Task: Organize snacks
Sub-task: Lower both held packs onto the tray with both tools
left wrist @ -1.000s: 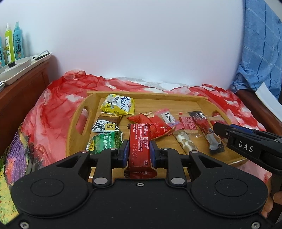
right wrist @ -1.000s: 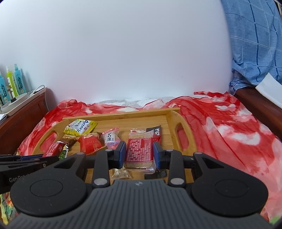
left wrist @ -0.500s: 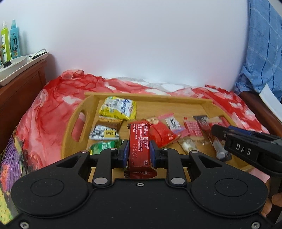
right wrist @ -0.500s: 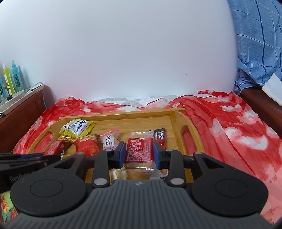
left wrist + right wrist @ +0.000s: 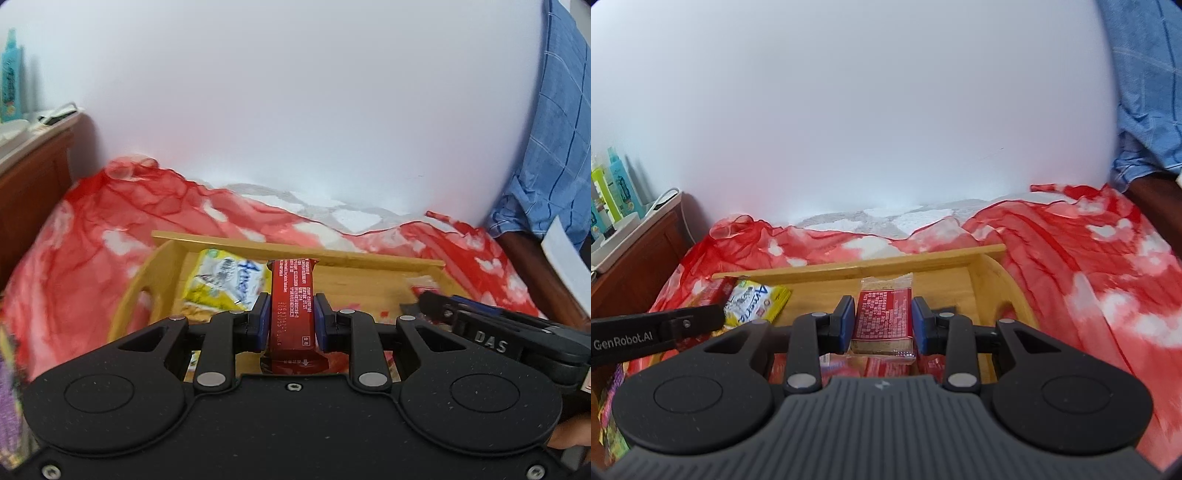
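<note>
While several packets lie loose in the bamboo tray (sorting looks unfinished), our left gripper clamps a long red snack bar, our right gripper a red-labelled biscuit pack.

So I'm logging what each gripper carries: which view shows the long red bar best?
The left wrist view: the long red bar stands centred between the left gripper pads, its printed back sharp. In the right wrist view only its far end peeks past the left gripper's tip, beside the yellow packet.
</note>
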### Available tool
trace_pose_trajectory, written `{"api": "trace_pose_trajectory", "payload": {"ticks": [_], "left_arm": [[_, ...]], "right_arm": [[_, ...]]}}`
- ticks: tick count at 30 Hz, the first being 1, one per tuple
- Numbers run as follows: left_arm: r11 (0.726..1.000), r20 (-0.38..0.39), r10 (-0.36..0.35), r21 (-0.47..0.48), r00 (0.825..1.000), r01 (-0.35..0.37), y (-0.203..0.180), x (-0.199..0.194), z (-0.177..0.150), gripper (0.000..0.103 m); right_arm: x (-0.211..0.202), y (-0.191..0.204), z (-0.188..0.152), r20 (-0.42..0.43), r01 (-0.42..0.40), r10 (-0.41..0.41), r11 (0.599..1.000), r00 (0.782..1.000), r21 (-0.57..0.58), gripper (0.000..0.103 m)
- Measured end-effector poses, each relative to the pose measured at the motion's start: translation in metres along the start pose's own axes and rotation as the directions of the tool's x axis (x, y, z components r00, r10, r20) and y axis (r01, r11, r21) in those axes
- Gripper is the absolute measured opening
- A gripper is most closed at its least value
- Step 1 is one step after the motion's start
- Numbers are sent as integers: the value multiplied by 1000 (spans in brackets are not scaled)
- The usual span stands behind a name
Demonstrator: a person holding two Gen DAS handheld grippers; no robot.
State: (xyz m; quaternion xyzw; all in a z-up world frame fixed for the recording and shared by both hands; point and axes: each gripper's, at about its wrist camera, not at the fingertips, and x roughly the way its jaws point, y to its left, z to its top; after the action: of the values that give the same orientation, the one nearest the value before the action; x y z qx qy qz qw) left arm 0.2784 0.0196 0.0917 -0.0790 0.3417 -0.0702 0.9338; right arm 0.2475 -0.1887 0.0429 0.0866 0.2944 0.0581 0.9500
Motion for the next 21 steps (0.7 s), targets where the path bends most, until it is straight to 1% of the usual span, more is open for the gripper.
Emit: {"api": "trace_pose_trajectory", "payload": {"ticks": [6, 10, 14, 21], "left_arm": [[1000, -38, -6, 8, 999, 7, -10, 33, 5, 23], [1000, -65, 1, 5, 998, -1, -14, 55, 6, 23], [1000, -72, 3, 10, 997, -2, -16, 68, 7, 23], [1000, -83, 24, 15, 996, -22, -14, 84, 9, 23]], "right_arm": [[29, -10, 12, -44, 0, 1, 1000, 999, 30, 37], [44, -14, 11, -73, 2, 0, 999, 997, 34, 38], [57, -13, 9, -88, 8, -7, 1000, 996, 8, 38], [70, -14, 9, -91, -3, 3, 1000, 996, 2, 38]]}}
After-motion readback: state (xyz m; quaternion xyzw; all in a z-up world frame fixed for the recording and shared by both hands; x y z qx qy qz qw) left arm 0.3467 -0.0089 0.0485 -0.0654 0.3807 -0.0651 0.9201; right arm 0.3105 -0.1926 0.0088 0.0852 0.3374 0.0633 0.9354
